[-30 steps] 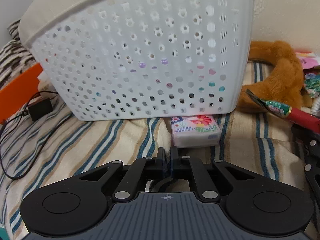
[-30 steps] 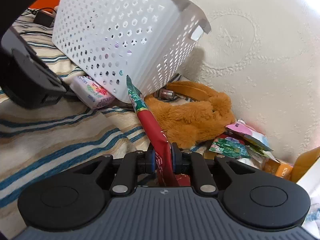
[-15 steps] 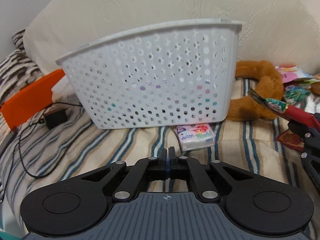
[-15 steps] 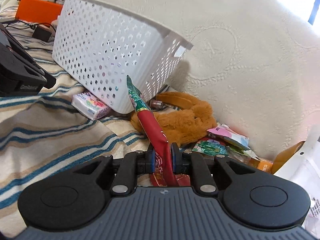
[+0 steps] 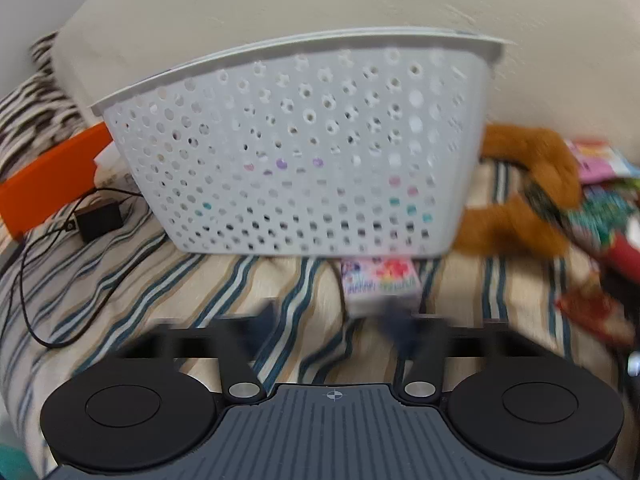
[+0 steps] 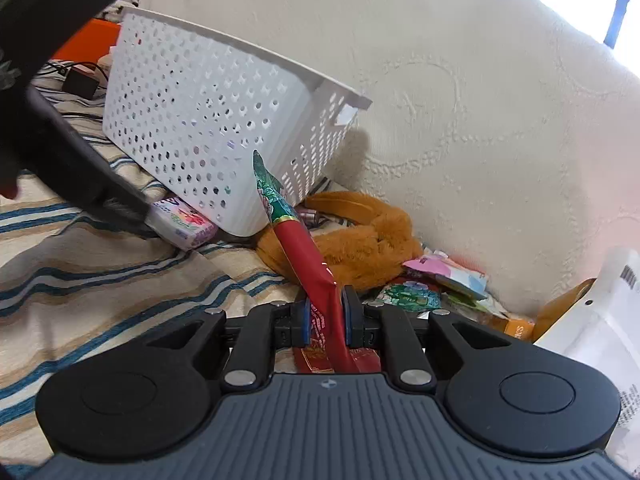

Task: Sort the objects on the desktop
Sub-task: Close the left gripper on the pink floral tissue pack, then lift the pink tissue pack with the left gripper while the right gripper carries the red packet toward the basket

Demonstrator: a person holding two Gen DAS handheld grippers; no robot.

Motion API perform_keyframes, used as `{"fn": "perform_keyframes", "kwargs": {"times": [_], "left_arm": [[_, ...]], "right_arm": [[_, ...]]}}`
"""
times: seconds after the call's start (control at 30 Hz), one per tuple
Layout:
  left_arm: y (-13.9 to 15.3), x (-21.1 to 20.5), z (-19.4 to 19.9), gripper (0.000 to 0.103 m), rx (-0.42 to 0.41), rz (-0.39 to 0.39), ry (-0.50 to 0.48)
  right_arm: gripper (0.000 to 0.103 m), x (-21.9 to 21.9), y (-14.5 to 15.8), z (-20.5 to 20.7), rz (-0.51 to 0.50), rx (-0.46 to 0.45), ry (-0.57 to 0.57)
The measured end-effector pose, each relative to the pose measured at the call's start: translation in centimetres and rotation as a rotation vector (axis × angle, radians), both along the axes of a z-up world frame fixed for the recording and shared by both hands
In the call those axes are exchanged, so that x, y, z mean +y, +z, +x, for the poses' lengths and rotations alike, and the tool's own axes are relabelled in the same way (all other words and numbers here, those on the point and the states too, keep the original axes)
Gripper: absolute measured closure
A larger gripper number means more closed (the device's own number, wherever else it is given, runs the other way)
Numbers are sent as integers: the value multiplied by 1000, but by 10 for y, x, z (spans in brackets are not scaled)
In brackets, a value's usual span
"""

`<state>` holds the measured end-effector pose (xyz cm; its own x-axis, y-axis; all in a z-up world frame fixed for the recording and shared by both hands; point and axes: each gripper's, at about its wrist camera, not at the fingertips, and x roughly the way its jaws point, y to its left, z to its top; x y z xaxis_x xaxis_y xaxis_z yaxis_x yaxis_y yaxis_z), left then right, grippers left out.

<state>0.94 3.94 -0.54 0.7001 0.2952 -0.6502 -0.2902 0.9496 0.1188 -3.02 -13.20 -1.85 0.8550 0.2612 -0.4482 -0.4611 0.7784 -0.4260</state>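
A white perforated basket (image 5: 296, 152) (image 6: 208, 120) stands tilted on the striped bedding, against a cream cushion. A small floral tissue pack (image 5: 380, 280) (image 6: 182, 226) lies at its front base. My left gripper (image 5: 332, 320) is open and blurred, its fingers apart just in front of the tissue pack, holding nothing. My right gripper (image 6: 326, 316) is shut on a red and green snack packet (image 6: 300, 240), held upright off the bedding to the right of the basket.
A brown plush toy (image 6: 360, 236) and several snack packets (image 6: 424, 288) lie right of the basket. An orange box (image 5: 48, 176) and a black charger with cable (image 5: 98, 220) lie left. A white bag (image 6: 596, 320) stands at far right.
My left gripper has opened from shut, with its fingers now spread before the tissue pack. My right gripper has drawn back a little, still holding the packet.
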Motion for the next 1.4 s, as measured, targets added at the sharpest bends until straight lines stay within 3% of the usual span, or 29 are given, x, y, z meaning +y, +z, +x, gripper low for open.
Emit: {"fn": "perform_keyframes", "kwargs": {"times": [0.1, 0.2, 0.3, 0.57, 0.77, 0.83, 0.9, 1.1, 1.27, 1.4], "left_arm": [[-4, -7, 15, 15, 15, 26, 10], [-15, -6, 34, 17, 91, 6, 38], [-27, -3, 44, 17, 111, -18, 49], [-41, -2, 68, 20, 129, -74, 43], [-47, -1, 69, 22, 114, -67, 41], [-46, -2, 65, 36, 106, -50, 50], [-45, -5, 61, 71, 100, -15, 45], [-46, 1, 57, 90, 105, -35, 30], [-41, -11, 42, 97, 67, 51, -1], [-40, -6, 35, 103, 64, -6, -29]], "right_arm": [[87, 0, -5, 9, 2, 12, -5], [87, 0, -11, 16, 10, 24, -11], [87, -1, -14, 19, 24, 32, -13], [87, -6, -17, 24, 34, 41, -37], [87, -7, -18, 26, 25, 41, -48], [87, -7, -17, 26, 27, 39, -52], [87, -6, -17, 27, 30, 37, -58], [87, -5, -15, 25, 35, 33, -73], [87, -7, -12, 24, 44, 21, -90], [87, -6, -9, 20, 49, 9, -97]]}}
